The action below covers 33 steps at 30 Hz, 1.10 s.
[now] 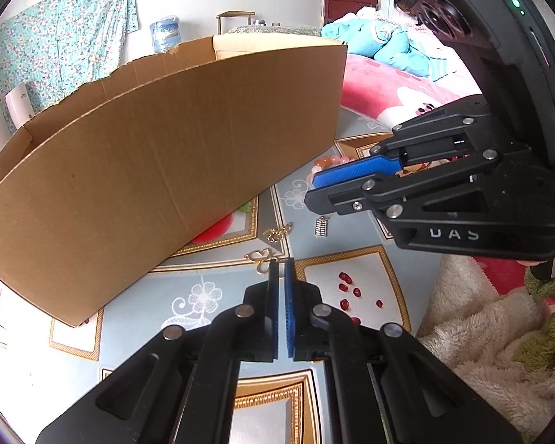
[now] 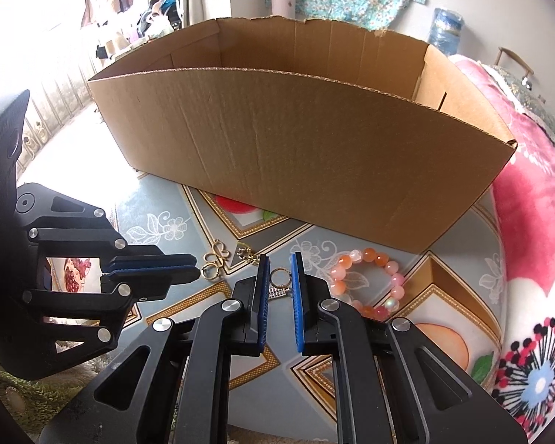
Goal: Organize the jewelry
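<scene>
Tongs first: your left tongs [image 1: 281, 264] were pressed together with their tips right at the gold clasp charm [image 1: 261, 259], and I could not tell whether any of its wire was caught between the pads. If it wasn't, a lift would have left it lying on the patterned mat [image 2: 159, 196] or flicked it toward the gold chain piece [image 1: 277, 234] beside it. Your right tongs [image 2: 279, 261] stood narrowly apart, pinching nothing, with the small ring [image 2: 279, 276] showing in the gap. Closing there risked the hard ring skating off the pads, or nudging the silver abacus charm [image 1: 322, 226] and the orange bead bracelet [image 2: 366, 281] nearby. The cardboard box [image 2: 296, 140] stood close behind with a tall wall; a low carry could have knocked a piece loose. The red seed beads [image 1: 349, 290] lay loose to scatter.
</scene>
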Tool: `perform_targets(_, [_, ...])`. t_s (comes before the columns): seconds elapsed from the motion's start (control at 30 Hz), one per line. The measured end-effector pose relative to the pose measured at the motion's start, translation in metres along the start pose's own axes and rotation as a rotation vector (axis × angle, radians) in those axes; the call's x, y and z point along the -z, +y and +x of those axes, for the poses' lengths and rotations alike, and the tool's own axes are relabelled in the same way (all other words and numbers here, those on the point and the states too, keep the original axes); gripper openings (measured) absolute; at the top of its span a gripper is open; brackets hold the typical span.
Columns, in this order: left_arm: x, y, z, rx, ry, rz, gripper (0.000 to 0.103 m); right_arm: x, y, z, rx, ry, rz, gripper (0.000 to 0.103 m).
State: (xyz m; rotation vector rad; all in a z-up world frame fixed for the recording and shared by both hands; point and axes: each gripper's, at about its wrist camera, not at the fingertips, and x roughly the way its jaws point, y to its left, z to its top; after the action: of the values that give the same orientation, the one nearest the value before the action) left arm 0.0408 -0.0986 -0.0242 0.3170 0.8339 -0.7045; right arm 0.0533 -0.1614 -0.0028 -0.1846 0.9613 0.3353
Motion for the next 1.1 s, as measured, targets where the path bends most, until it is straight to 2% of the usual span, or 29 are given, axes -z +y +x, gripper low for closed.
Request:
perform_targets(0.23, [0.002,0.005,-0.001,-0.001,0.03,-0.034,0.003,0.005,-0.002,-0.001,-0.009,-0.013,0.009,0.009])
perform_targets(0.53, [-0.003,0.017,0.01,0.052,0.065,-0.094,0.013,0.003,-0.012,-0.004,-0.029,-0.014,0.019,0.01])
perform_targets(0.73, [-0.005,0.011,0.013,0.031,0.061,-0.072,0.013,0.003,-0.02,-0.005,-0.041,-0.014,0.027,0.01])
perform_targets(0.9, [-0.002,0.001,0.012,-0.016,0.047,-0.009,0.01,0.002,-0.025,-0.006,-0.048,-0.017,0.032,0.01])
perform_targets(1.1, [-0.001,-0.001,0.011,-0.014,0.044,0.003,0.009,0.001,-0.031,-0.011,-0.05,-0.029,0.037,0.01])
